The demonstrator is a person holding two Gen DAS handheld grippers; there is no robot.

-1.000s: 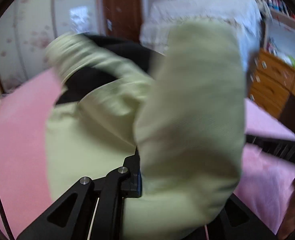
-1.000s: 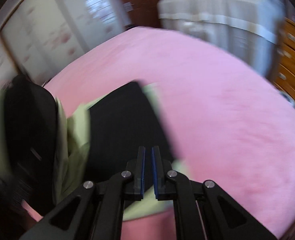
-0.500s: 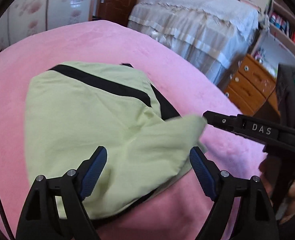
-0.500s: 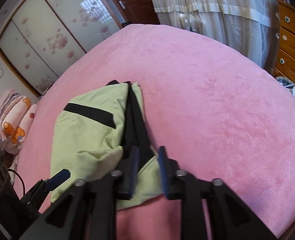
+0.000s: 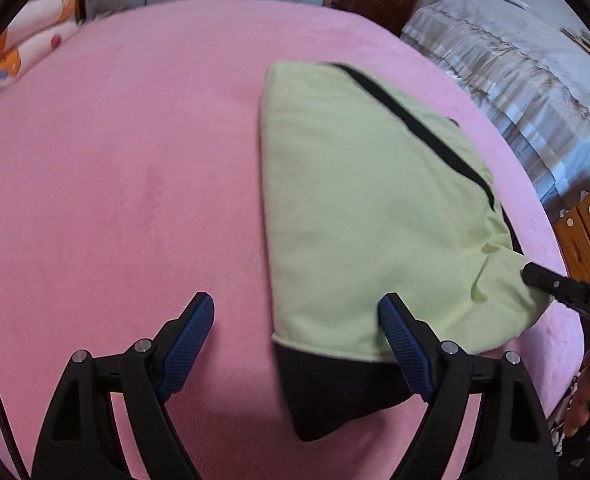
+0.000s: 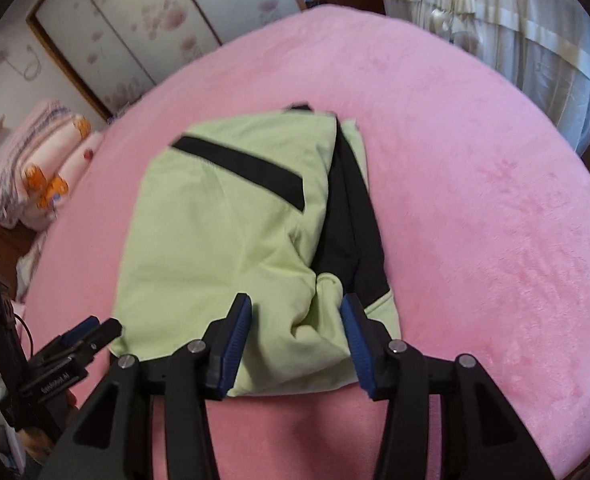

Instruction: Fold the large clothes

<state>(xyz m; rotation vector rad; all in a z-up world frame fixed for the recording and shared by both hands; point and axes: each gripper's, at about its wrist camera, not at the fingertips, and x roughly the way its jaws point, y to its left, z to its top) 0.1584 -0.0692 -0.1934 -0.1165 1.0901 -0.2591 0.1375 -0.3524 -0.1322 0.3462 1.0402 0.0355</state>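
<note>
The left tongs stand wide apart with nothing gripped, hovering over the near edge of the garment where a black corner pokes out from under the pale green layer. The right tongs are opening, a puckered bit of green cloth between them but not pinched. The garment lies folded into a compact bundle on the pink bed. To finish well, I would let the cloth drop free, then tuck the stray corner and flatten the pucker before any further fold.
</note>
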